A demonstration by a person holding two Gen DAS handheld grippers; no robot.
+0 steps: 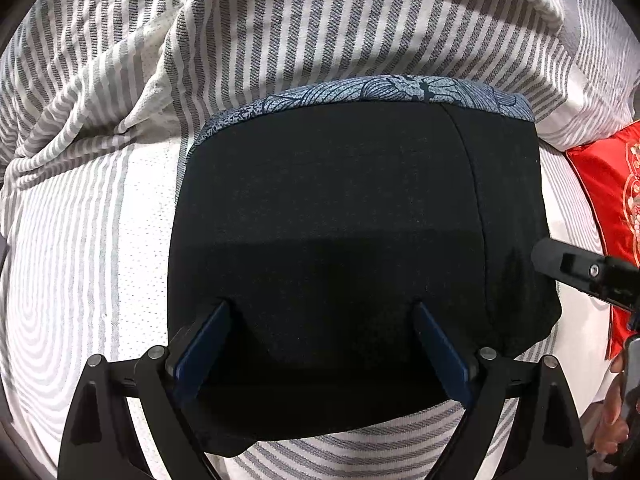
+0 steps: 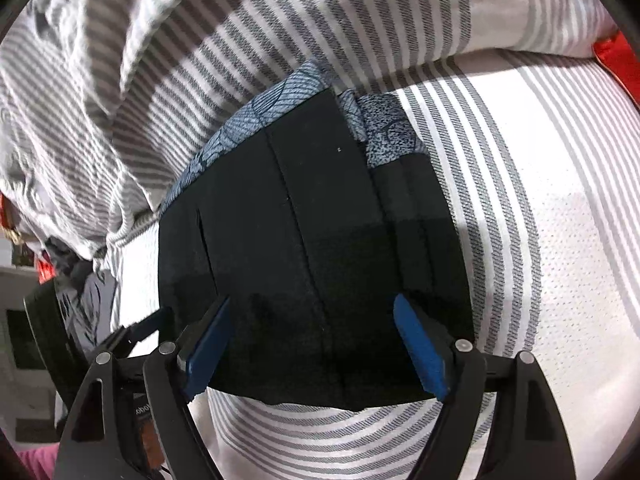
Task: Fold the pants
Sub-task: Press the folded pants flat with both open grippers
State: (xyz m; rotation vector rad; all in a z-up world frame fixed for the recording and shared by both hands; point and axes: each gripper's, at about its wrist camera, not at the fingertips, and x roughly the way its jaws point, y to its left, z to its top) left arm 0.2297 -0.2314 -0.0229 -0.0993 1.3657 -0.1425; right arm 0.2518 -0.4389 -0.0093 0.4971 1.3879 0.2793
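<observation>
Striped bed sheet (image 1: 80, 240) carries the folded black pants (image 1: 340, 220), rumpled duvet (image 1: 120, 40) behind; left claw (image 1: 320, 312) and right claw (image 2: 312, 304) both gape wide over them, gripping nothing

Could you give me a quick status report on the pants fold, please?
Left gripper and right gripper both open, empty, over the pants. Pants folded compact on the striped bedding. Red cushion alongside, not obstructing.

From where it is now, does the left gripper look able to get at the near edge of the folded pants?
Probably yes: the left gripper is open above the black pants, with nothing between it and their near edge.
</observation>
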